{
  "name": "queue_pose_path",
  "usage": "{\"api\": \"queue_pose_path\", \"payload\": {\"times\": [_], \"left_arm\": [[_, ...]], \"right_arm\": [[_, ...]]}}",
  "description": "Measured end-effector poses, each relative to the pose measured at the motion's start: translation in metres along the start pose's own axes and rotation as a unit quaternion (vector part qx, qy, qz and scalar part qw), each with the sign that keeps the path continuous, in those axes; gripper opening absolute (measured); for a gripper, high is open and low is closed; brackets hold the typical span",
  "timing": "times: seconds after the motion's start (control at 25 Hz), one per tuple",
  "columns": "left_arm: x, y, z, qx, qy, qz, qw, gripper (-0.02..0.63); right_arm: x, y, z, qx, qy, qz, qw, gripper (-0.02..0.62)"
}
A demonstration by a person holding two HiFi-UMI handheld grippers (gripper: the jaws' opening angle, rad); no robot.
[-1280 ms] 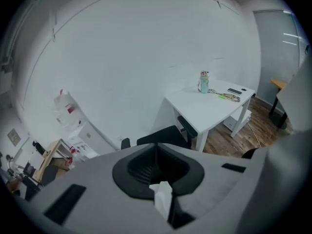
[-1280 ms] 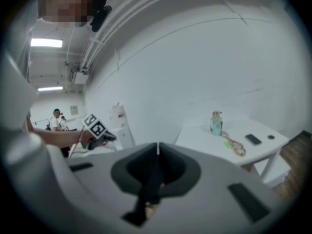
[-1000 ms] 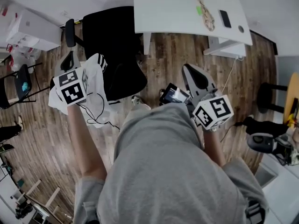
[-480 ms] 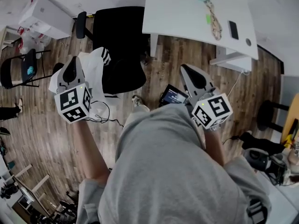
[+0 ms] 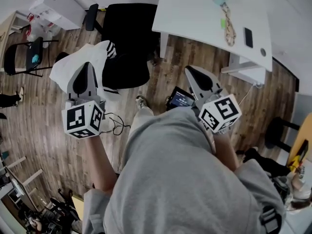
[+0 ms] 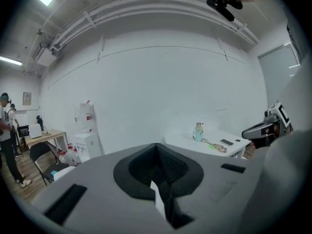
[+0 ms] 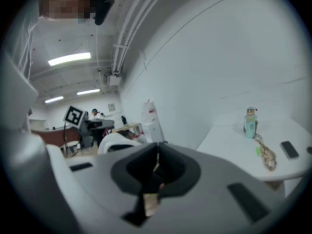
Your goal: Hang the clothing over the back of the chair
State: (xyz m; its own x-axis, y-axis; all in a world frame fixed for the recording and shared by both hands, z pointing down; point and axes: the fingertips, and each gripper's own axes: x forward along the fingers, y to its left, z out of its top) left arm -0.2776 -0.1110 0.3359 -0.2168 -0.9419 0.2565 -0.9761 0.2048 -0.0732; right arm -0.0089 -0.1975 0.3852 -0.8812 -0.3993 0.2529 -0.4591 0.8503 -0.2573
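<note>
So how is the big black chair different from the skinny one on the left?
The office chair is bulky and padded; the folding chair is a thin tube frame. White clothing lies against the office chair, none on the folding chair. Both are black and stand on the wood floor.

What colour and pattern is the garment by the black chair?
The garment is white with black stripes; head view.
</note>
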Motion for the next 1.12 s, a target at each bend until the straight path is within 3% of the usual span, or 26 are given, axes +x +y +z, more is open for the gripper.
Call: {"api": "queue_pose_path", "payload": {"times": [0.56, 0.84, 1.12], "left_arm": [[-0.060, -0.100, 0.002, -0.045, -0.051, -0.019, 0.9975, 0.031], [-0.077, -0.148, 0.007, -0.051, -0.078, -0.053, 0.9942, 0.031], [-0.087, -0.185, 0.024, -0.027, -0.125, -0.104, 0.9863, 0.031]], "right_arm": [[-0.026, 0.008, 0.003, -0.040, -0.005, 0.067, 0.997, 0.034], [-0.050, 0.014, 0.022, -0.060, -0.035, 0.077, 0.995, 0.034], [-0.074, 0.015, 0.041, -0.080, -0.058, 0.072, 0.992, 0.034]]}}
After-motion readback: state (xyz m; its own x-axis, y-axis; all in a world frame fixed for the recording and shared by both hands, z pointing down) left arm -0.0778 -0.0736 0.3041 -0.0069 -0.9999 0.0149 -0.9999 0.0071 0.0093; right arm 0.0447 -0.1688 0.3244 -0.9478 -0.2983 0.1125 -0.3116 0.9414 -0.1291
